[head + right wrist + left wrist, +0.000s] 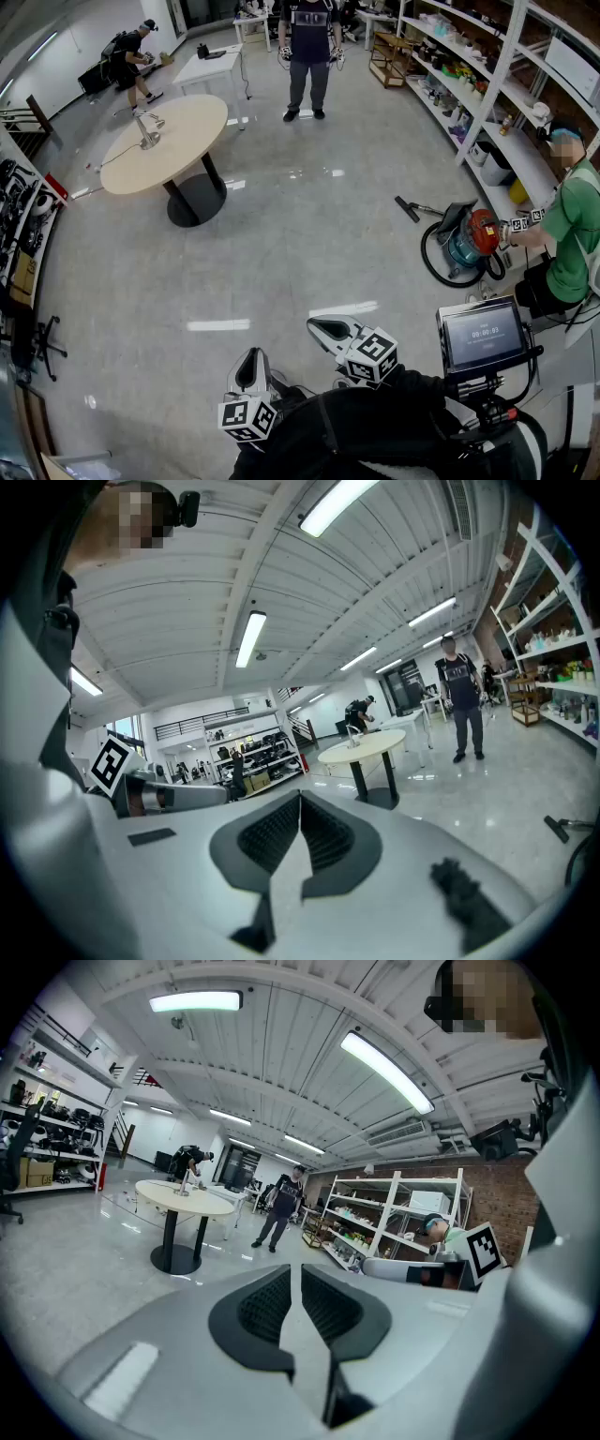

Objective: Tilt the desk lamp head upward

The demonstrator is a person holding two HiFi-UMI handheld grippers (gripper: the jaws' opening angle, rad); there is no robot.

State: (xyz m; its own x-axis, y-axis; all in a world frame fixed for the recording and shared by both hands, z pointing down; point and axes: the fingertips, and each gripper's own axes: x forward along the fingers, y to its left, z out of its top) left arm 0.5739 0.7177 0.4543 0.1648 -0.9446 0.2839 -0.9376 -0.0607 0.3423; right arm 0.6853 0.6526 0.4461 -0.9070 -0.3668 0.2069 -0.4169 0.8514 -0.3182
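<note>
Holding the left hand-held gripper [249, 364] low and close to the body, with jaws pressed together on nothing. Holding the right hand-held gripper [328, 328] just beside it, likewise closed and empty, both aiming slightly downward over bare glossy floor. Looking ahead to the desk lamp [148, 129], standing on the round counter [192, 127] well apart from both tools, too small here for reading the head's angle. Noting, farther out, a person [307, 42] standing beyond the counter and a vacuum cleaner [466, 239] lying by the shelves [487, 103] on the right.

Judging this as approaching, not yet tilting. Doing it well probably meaning walking up to the counter's near edge, steering clear of the vacuum cleaner, and spreading one pair of jaws before arriving. Then, likely, bracing the lamp's base with one tool while pinching the head lightly near its rim with the other, and lifting slowly, avoiding dragging or tipping the whole lamp.
</note>
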